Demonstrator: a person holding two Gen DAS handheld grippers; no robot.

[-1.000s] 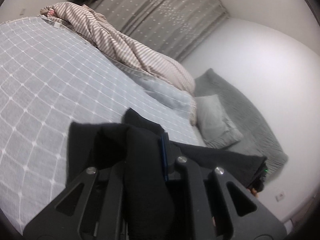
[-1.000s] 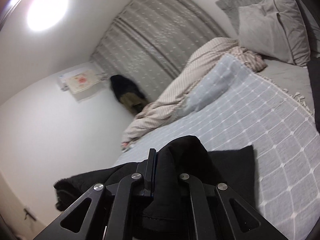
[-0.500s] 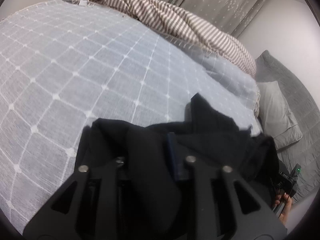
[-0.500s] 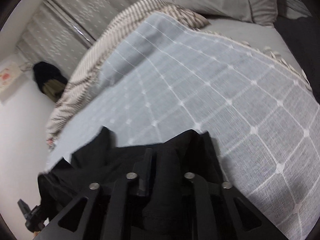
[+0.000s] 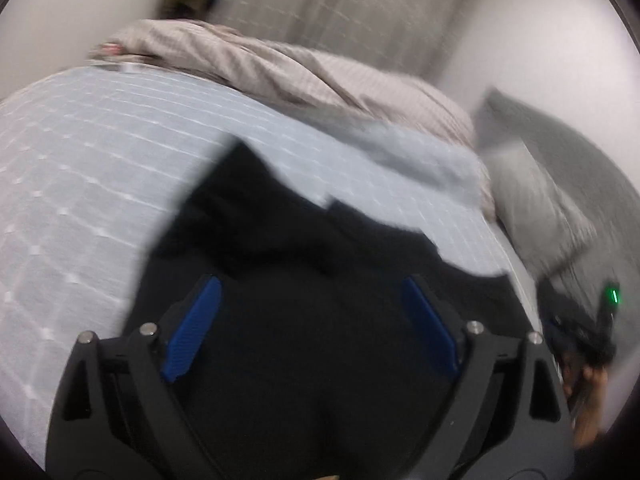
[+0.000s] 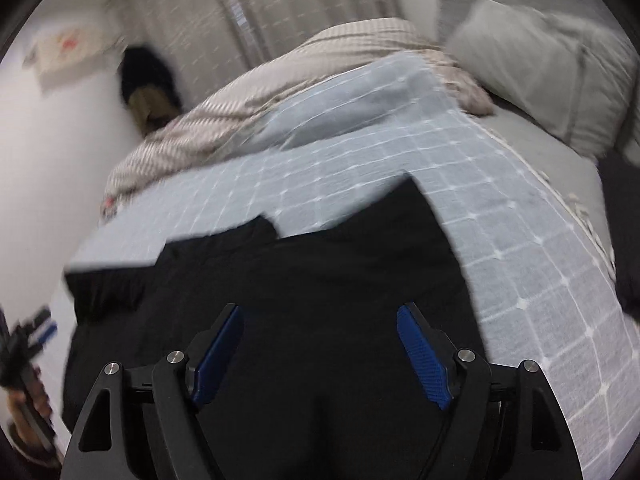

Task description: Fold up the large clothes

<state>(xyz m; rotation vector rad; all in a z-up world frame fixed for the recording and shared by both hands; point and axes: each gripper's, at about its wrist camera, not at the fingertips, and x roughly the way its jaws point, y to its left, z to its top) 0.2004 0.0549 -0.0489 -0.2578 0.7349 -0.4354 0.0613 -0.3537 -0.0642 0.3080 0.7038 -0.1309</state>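
A large black garment (image 5: 304,264) lies spread on the light blue checked bedspread (image 5: 88,168); it also shows in the right wrist view (image 6: 320,264). My left gripper (image 5: 312,296) is open above the garment, its blue pads (image 5: 192,328) wide apart and empty. My right gripper (image 6: 320,320) is open too, its blue pads (image 6: 420,356) apart over the black cloth, holding nothing. Both views are blurred by motion.
A striped beige duvet (image 5: 280,68) is bunched at the far side of the bed. Grey pillows (image 6: 532,64) lie at the head end. Grey curtains (image 6: 288,4) hang behind. The other gripper and hand show at the edge (image 5: 592,332).
Both grippers were shut on bunched black cloth; now both are open and the garment lies on the bedspread. Both cameras have tilted and pulled back.
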